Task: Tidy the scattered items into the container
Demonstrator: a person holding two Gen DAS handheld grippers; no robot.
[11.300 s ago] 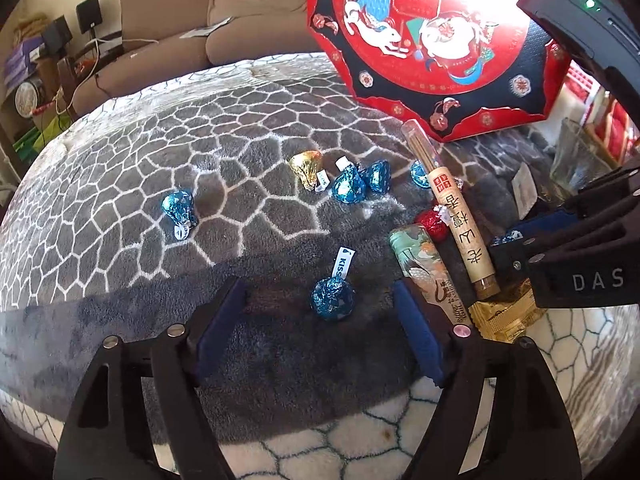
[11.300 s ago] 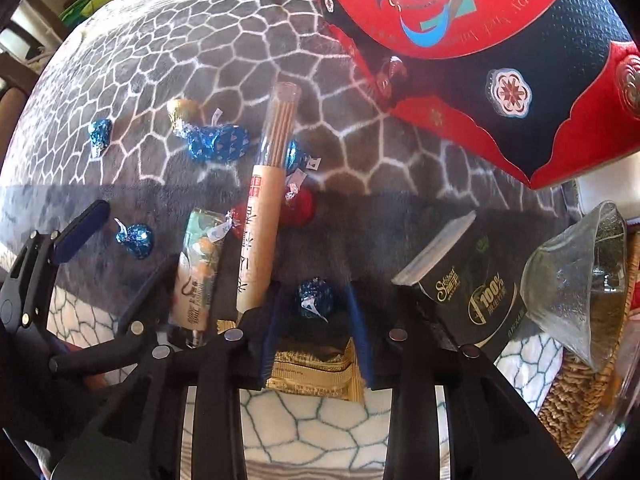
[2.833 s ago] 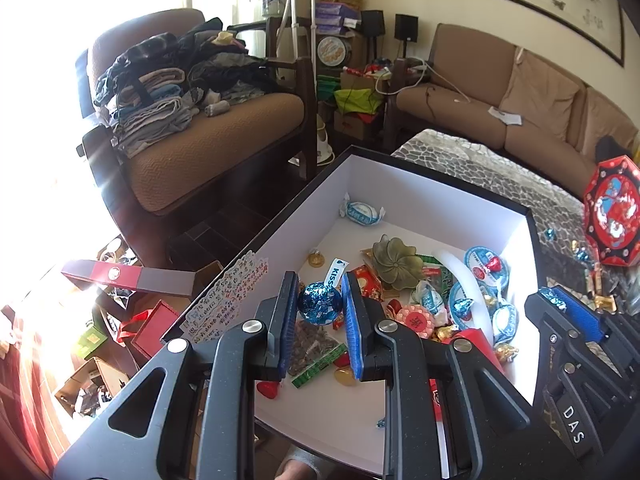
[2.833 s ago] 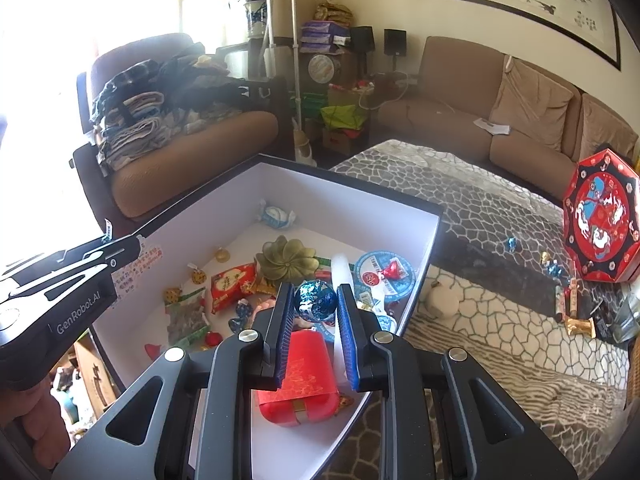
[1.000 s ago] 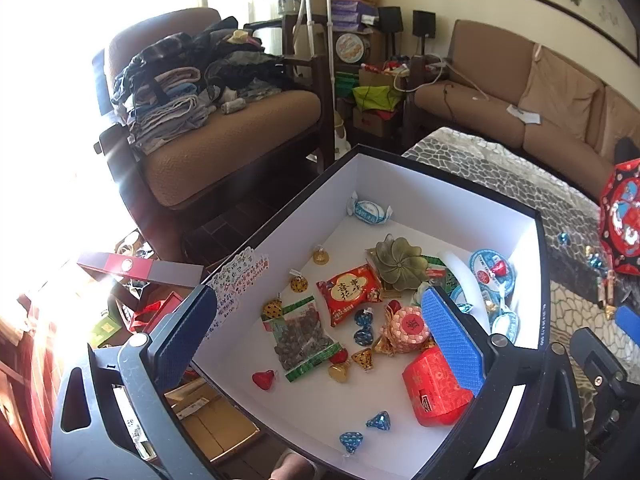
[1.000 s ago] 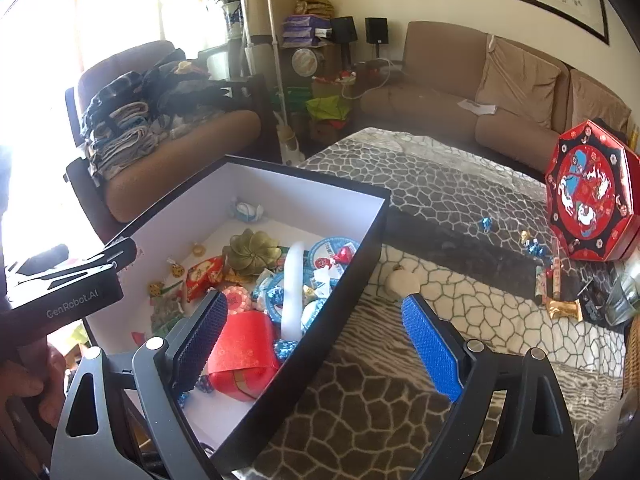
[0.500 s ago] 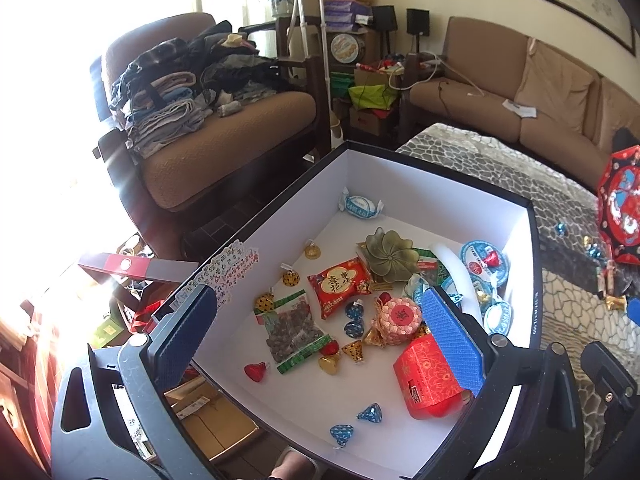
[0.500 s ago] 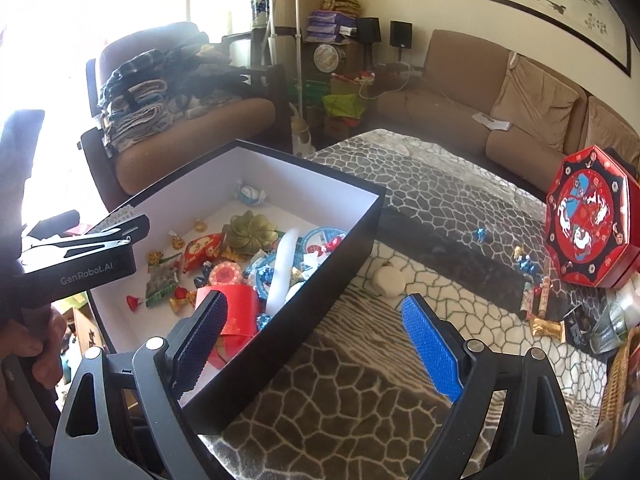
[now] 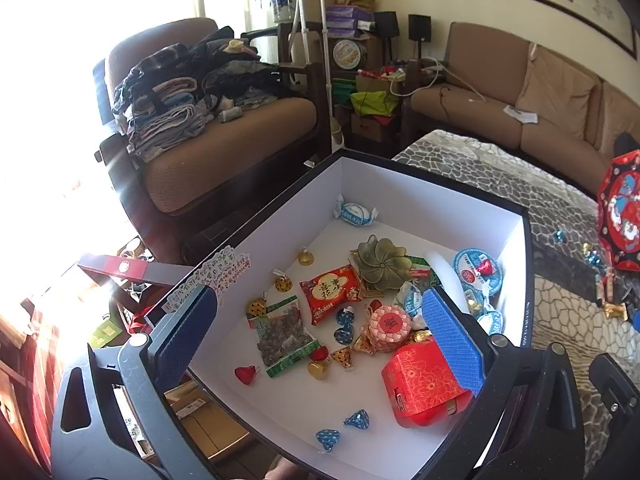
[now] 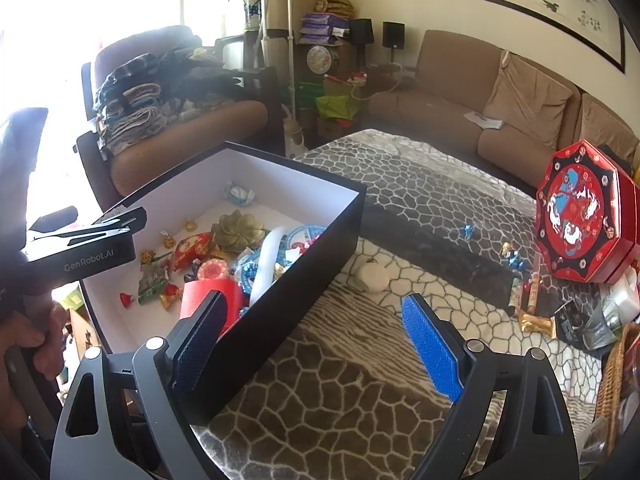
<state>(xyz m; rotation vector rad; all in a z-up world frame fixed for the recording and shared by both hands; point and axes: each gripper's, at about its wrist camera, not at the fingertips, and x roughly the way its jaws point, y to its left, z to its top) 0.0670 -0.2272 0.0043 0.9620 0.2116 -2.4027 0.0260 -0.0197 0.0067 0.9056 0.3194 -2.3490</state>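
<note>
The black box with white inside (image 9: 432,196) (image 10: 304,280) stands at the bed's left edge and holds several sweets, a red gift box (image 9: 424,380) and two blue foil kisses (image 9: 344,426) near its front. My left gripper (image 9: 316,336) is open and empty above the box. My right gripper (image 10: 316,340) is open and empty over the box's right wall and the blanket. Scattered sweets (image 10: 510,258) and an incense tube (image 10: 534,292) lie on the blanket far right, beside the red octagonal tin (image 10: 580,212).
A small white round thing (image 10: 374,276) lies on the blanket just right of the box. A wicker basket (image 10: 616,372) and glassware (image 10: 604,320) sit at the far right. An armchair with folded clothes (image 9: 192,120) stands behind the box.
Both grippers, shut on blue kisses 2.8 s ago, have opened and dropped them into the box. Since then the right gripper has drawn back and turned right toward the blanket.
</note>
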